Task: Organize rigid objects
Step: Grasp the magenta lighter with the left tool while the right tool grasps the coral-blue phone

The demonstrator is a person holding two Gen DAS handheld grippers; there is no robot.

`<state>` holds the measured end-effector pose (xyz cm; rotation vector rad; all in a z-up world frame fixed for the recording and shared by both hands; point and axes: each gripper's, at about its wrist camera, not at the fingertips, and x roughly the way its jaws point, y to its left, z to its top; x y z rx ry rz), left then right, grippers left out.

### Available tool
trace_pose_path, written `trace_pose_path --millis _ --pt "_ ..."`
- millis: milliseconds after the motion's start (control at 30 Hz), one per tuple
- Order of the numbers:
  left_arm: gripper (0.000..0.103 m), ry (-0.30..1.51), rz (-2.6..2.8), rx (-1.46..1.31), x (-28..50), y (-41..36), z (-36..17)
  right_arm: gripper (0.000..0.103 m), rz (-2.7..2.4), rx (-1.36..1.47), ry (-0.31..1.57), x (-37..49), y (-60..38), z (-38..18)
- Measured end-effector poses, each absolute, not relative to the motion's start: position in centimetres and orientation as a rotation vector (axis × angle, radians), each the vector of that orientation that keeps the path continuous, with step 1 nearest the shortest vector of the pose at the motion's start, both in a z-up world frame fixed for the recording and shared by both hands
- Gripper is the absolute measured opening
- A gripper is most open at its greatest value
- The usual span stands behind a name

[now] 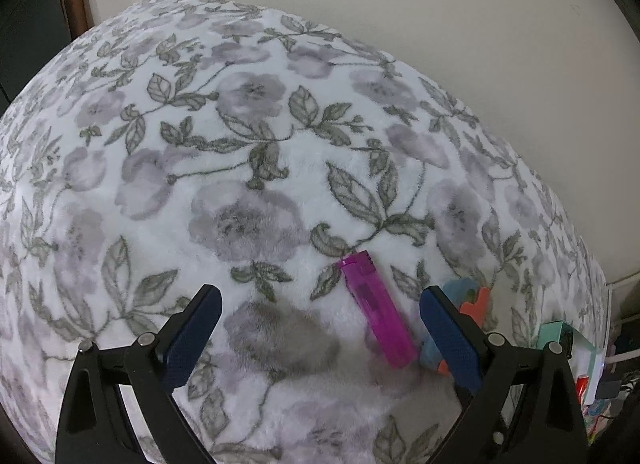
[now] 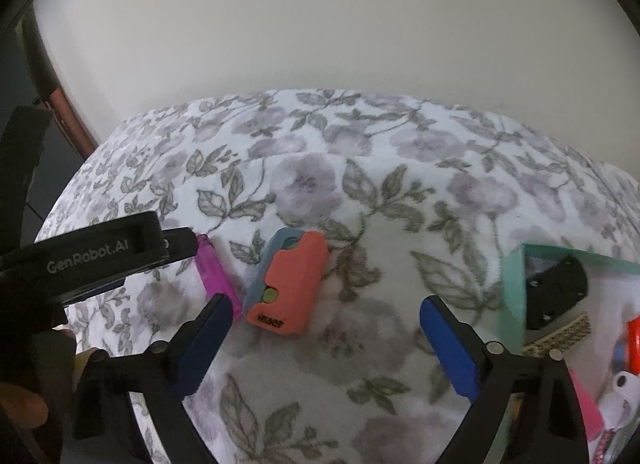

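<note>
The orange case [image 1: 472, 304] is mostly hidden behind a left finger [image 1: 452, 340]. The box [image 2: 516, 284] runs off the right edge, contents blurred.

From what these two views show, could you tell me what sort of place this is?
Probably a bedroom or living room at home: a plush floral blanket covers a soft surface by a plain wall, with a purple lighter and mint box on it.
</note>
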<state>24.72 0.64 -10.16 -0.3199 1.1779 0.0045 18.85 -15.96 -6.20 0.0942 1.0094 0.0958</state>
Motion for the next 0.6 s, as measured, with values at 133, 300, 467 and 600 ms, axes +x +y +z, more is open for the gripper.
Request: trace_pose_path --millis 133,300,467,600 --pt "0.099 1.179 0.001 -0.337 24.8 0.6 -10.5 0.092 0.093 0.059 1.009 19.8 -14.8 -7.1" --pt "0.099 1.188 -0.014 -0.331 25.0 -0.1 -11.3 0.091 0.094 0.023 1.022 20.7 -13.8 -8.4" --pt "0.099 1.195 -0.021 -0.322 25.1 -0.8 -11.7 0.086 0.066 0.018 1.028 21.2 -13.8 -9.2" --pt "0.099 1.191 -0.009 -0.283 25.1 -1.4 -12.0 0.081 0.061 0.006 1.022 21.3 -13.8 -9.2"
